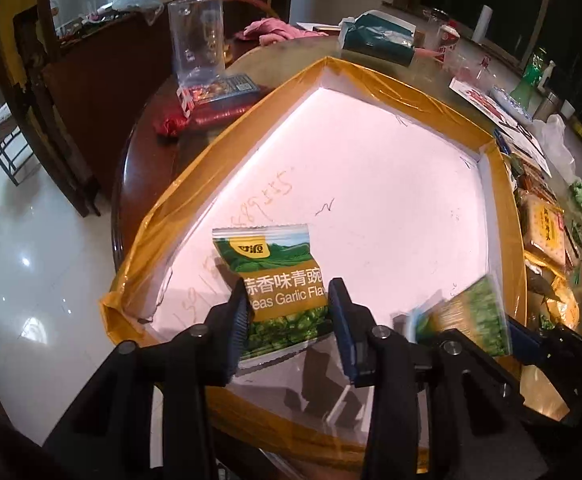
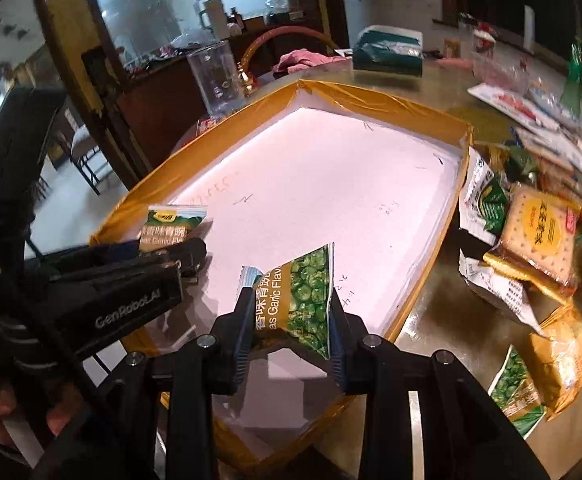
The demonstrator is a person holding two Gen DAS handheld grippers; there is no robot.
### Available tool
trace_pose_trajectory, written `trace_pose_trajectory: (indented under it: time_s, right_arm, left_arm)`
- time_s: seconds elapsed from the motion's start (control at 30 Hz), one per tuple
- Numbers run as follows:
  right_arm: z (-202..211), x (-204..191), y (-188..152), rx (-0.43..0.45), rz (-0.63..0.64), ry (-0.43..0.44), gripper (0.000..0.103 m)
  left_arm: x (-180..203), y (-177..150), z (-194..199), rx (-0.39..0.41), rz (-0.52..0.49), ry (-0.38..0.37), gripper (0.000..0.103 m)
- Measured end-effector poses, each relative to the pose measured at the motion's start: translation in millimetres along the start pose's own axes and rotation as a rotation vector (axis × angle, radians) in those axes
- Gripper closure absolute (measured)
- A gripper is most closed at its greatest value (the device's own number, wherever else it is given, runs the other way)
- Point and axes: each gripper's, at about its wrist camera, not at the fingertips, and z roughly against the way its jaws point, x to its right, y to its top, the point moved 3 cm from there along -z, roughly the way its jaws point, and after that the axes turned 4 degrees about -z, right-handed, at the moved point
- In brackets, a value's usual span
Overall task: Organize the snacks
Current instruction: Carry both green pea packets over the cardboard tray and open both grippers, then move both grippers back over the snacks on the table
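Observation:
A shallow white tray with a yellow taped rim lies on the round table. My left gripper is shut on a green garlic pea packet, held over the tray's near left part. My right gripper is shut on a second green pea packet, held tilted above the tray's near edge. The right gripper and its packet show blurred at the lower right of the left wrist view. The left gripper and its packet show at the left of the right wrist view.
A pile of snack packets lies on the table right of the tray, with cracker packs and pea packets. A clear plastic jug, a green tissue box, a pink cloth and bottles stand beyond the tray. The table edge drops to a tiled floor at left.

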Motion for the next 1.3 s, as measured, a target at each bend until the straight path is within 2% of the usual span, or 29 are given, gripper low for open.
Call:
trace_pose_trajectory:
  time_s: [0.03, 0.07, 0.13, 0.17, 0.23, 0.3, 0.4, 0.43, 0.57, 0.67, 0.73, 0.97, 1.13, 1.3]
  right_arm:
    - [2, -2, -3, 0.005, 0.012, -0.005, 0.068]
    - [1, -2, -2, 0.008, 0.019, -0.008, 0.067]
    - [2, -3, -2, 0.011, 0.026, -0.002, 0.051]
    - [4, -3, 0, 0.022, 0.025, 0.006, 0.047]
    - [14, 0, 2, 0.058, 0.018, 0.032, 0.035]
    - [21, 2, 5, 0.078, 0.008, 0.054, 0.032]
    - [37, 13, 2, 0.113, -0.035, 0.096, 0.032]
    - [44, 18, 1, 0.131, -0.058, 0.115, 0.028]
    - [71, 33, -3, 0.183, -0.115, 0.188, 0.024]
    - [85, 45, -3, 0.207, -0.117, 0.155, 0.023]
    - [90, 56, -5, 0.212, -0.136, 0.142, 0.023]
    - [100, 105, -20, 0.211, -0.279, 0.079, 0.023]
    - [104, 123, -32, 0.174, -0.339, 0.097, 0.023]
    - [114, 138, -41, 0.168, -0.358, 0.057, 0.023]
  left_arm:
    - [-1, -1, 1, -0.005, 0.005, -0.008, 0.036]
    - [-3, -1, 3, 0.003, 0.02, -0.031, 0.03]
    - [-6, 1, 9, 0.032, 0.059, -0.057, 0.016]
    - [-8, 2, 12, 0.042, 0.082, -0.05, 0.014]
    - [-9, 2, 17, 0.049, 0.108, -0.04, 0.014]
    - [-7, 2, 22, 0.046, 0.113, -0.035, 0.014]
    - [-2, 3, 37, 0.094, 0.108, -0.025, 0.014]
    - [0, 3, 43, 0.111, 0.103, -0.017, 0.014]
    - [14, 5, 63, 0.169, 0.085, -0.012, 0.014]
    - [32, 6, 67, 0.184, 0.065, -0.058, 0.013]
    - [46, 7, 65, 0.164, 0.032, -0.088, 0.013]
    - [86, 5, 71, 0.16, -0.04, -0.136, 0.013]
    - [106, -1, 79, 0.167, -0.089, -0.158, 0.013]
    - [120, -10, 83, 0.159, -0.125, -0.208, 0.013]
